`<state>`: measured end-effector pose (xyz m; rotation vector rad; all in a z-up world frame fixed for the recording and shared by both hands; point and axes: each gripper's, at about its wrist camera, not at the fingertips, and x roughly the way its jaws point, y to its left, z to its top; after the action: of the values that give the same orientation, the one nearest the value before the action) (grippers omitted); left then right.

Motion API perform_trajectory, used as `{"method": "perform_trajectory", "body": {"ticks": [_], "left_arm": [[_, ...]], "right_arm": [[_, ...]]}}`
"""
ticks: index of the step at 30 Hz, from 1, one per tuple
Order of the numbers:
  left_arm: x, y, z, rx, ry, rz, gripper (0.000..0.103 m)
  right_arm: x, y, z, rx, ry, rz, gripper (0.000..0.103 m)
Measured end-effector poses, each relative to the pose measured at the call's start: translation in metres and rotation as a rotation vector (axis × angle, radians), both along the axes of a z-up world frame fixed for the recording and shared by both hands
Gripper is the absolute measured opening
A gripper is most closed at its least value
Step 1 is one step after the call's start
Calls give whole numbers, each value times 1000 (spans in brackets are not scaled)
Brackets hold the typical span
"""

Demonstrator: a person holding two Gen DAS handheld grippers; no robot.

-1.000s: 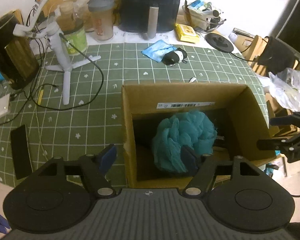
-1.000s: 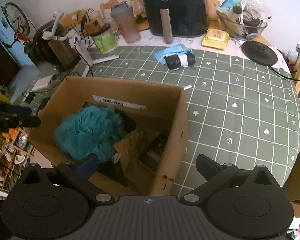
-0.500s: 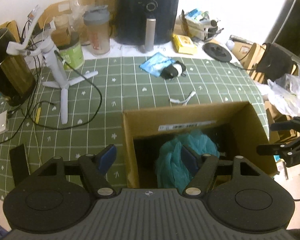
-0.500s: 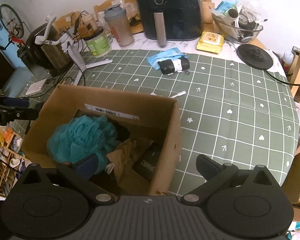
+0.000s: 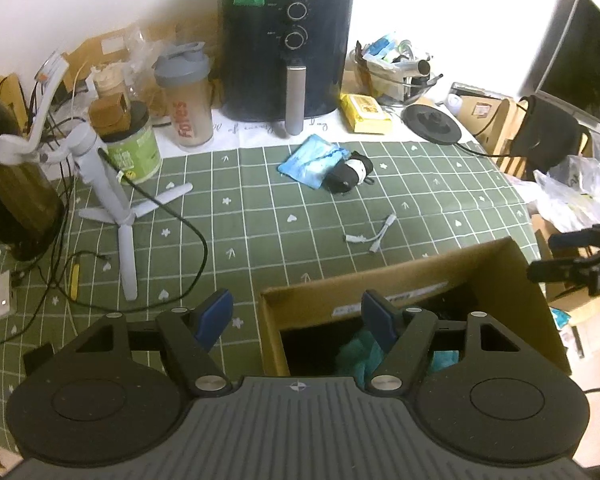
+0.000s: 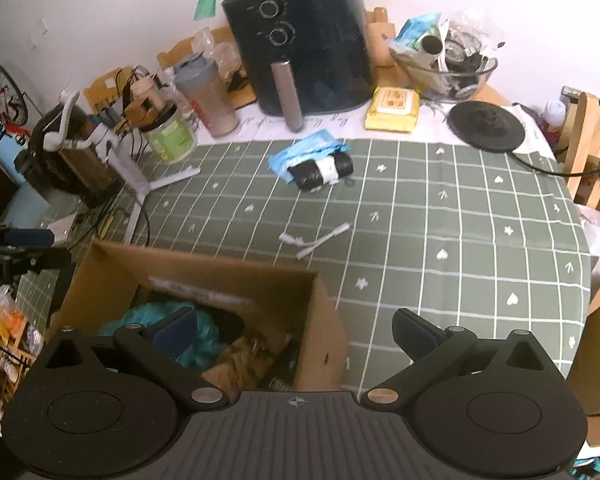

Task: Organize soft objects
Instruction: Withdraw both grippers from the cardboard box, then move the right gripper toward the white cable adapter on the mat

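Box (image 5: 380,284) of brown cardboard sits open on the green checked cloth (image 5: 260,208), straddled by both tools. The left gripper (image 5: 296,316) has its jaws set wide with nothing held: its left finger (image 5: 214,314) hangs over bare cloth outside the box, its right finger (image 5: 378,318) sits over the box mouth, and the box's left wall runs between them. Below that right finger a teal puff (image 5: 360,354) lies inside the box, only partly in view. The right gripper (image 6: 296,330) is also spread wide and empty: its left finger (image 6: 176,330) is over the box interior, above the teal puff (image 6: 204,334), its right finger (image 6: 416,334) is over cloth outside, and the box's right wall (image 6: 320,320) lies between the two. Beside the puff, toward the gap between the right gripper's fingers, a brown fuzzy thing (image 6: 248,354) rests in the box; what it is cannot be told. Beyond both sets of fingertips, past the far wall of the box, a white cable (image 5: 370,236) lies loose on the cloth. Farther out a blue cloth (image 5: 312,160) lies with a black-and-white bundle (image 5: 348,172) touching it. Behind those, at the back of the table, stands a black fryer (image 5: 286,52), with a shaker (image 5: 186,96) and a green tub (image 5: 134,150) off past the left fingers and a white tripod (image 5: 112,200) nearer them.
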<state>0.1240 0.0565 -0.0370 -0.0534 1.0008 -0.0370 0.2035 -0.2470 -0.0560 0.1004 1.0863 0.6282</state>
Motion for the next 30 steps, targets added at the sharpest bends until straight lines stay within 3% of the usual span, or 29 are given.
{"method": "perform_trajectory", "body": {"ticks": [10, 17, 30], "left_arm": [[15, 8, -3, -43, -33, -32, 70], [22, 9, -6, -39, -36, -69, 70], [25, 19, -9, -81, -20, -77, 70]], "right_arm": [[37, 6, -4, -40, -33, -21, 103], [65, 20, -15, -95, -81, 50, 103], [127, 58, -52, -52, 10, 233, 103]]}}
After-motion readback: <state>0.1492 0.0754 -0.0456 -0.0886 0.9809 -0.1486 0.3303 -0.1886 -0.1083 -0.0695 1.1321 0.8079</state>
